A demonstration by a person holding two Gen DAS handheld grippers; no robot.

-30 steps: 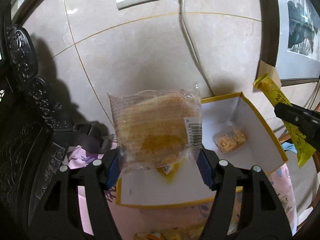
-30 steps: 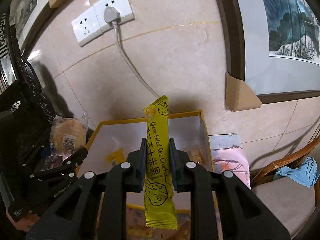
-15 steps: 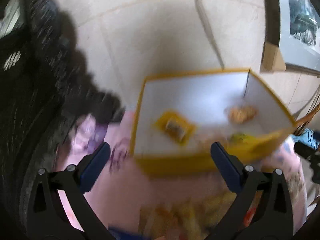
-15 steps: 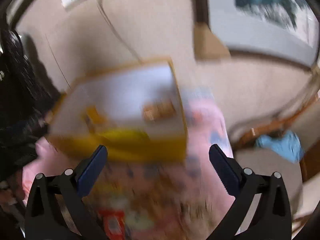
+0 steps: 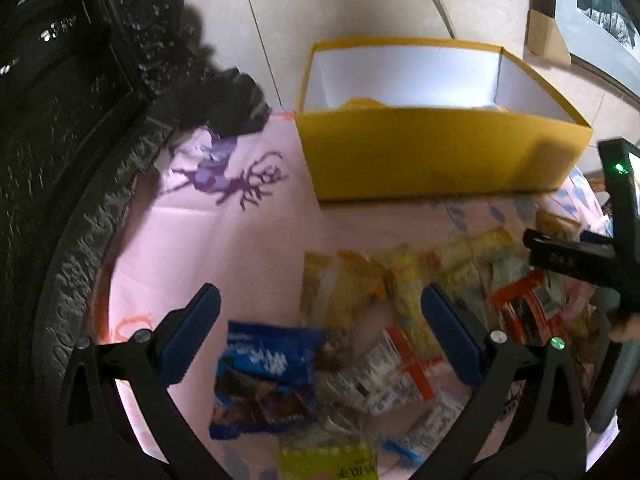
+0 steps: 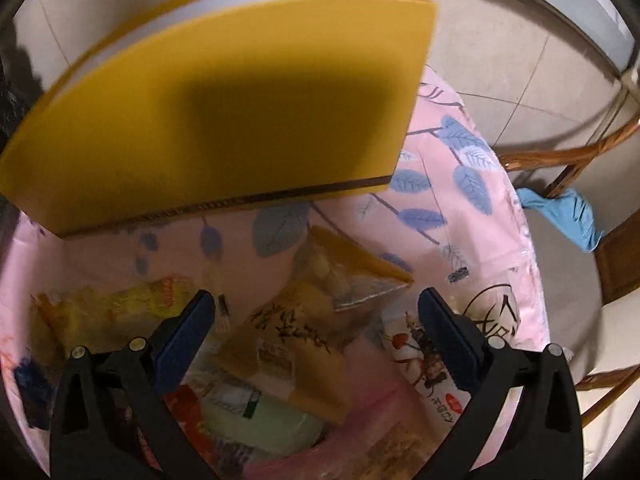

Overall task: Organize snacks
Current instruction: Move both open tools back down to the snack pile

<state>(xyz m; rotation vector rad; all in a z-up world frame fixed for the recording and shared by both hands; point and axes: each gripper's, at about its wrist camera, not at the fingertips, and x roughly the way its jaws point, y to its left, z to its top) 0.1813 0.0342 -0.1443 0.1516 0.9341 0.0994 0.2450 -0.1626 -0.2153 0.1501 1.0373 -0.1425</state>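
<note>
1. Your left gripper (image 5: 320,340) is spread wide and empty; the blue packet (image 5: 266,376) lies between its jaws, ready for a grab.
2. Your right gripper (image 6: 316,332) is likewise released, a tan packet (image 6: 296,340) between its jaws.
3. The yellow box (image 5: 440,152) sits beyond both, its open top ready to take snacks.

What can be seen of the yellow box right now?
The yellow box is an open-topped cardboard carton, yellow outside and white inside, with a dark strip along its base in the right wrist view. It stands upright on the pink cloth, against the tiled wall, behind the snack pile. Something yellow shows just over its near wall; the rest of its contents are hidden. Neither gripper touches it.
</note>
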